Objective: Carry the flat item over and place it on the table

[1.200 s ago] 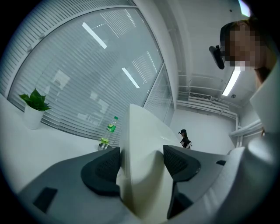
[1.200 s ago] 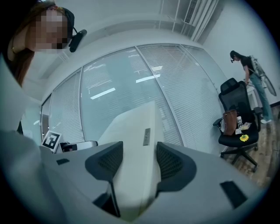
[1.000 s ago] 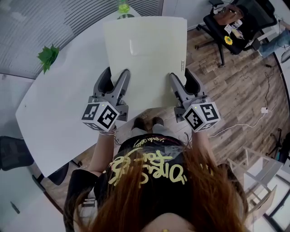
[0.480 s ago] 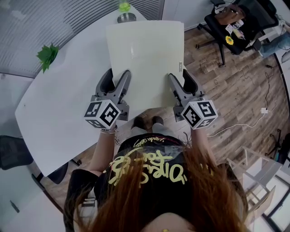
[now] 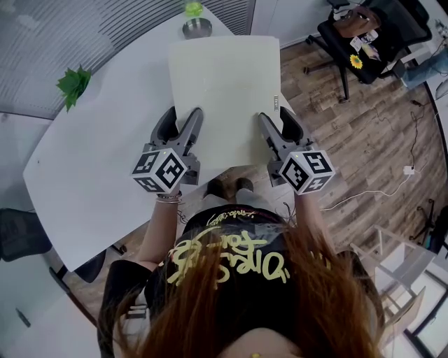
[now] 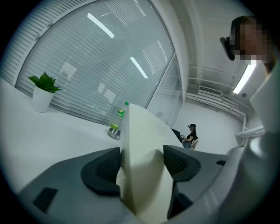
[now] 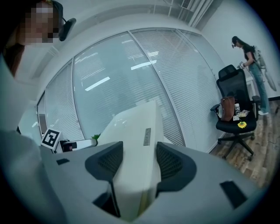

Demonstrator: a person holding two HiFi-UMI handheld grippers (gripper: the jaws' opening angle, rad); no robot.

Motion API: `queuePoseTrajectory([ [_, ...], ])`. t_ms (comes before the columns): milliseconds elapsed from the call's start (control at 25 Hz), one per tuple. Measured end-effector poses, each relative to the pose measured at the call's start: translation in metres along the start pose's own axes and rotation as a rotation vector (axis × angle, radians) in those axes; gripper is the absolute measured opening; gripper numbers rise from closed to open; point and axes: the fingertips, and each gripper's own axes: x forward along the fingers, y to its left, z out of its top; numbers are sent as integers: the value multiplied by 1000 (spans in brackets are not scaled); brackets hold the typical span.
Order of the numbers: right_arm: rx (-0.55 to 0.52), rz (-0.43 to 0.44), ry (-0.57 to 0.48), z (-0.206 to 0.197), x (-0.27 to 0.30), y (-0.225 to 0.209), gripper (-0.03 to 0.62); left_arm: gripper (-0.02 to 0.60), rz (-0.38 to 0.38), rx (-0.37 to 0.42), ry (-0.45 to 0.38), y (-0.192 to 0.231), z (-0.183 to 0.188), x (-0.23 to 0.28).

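Over the right side of the table [image 5: 105,154], right edge jutting past the tabletop above the floor [image 5: 364,140]: board [image 5: 224,84], lying flat. Pinched at the near-left corner by the left gripper [image 5: 180,119] and at the near-right corner by the right gripper [image 5: 278,120], each pair of jaws pressed onto both faces. Just beyond the far edge, bottle [image 5: 192,9]; far left on the tabletop, plant [image 5: 73,85].

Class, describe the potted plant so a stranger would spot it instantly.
Start at the large white table. At its window-side edge, left of the pale board, stands the potted plant: green leaves in a white pot, unlike the green bottle.
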Motion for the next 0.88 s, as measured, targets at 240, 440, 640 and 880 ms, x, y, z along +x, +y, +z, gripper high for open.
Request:
queuePoseTrajectory([
  [240,8,-3,21,-8,6,-1,241,308,12,-15,22,8,-5,2],
  [440,25,-4,39,-15,10,-4,240,308,29,-21,41,12,-10,2],
  [640,44,-7,53,-22,13,-7,239,308,36,-24,55,15,-15,4],
  [880,36,-12,60,-25,15,-6,240,308,48,-44,67,20,-20,4],
])
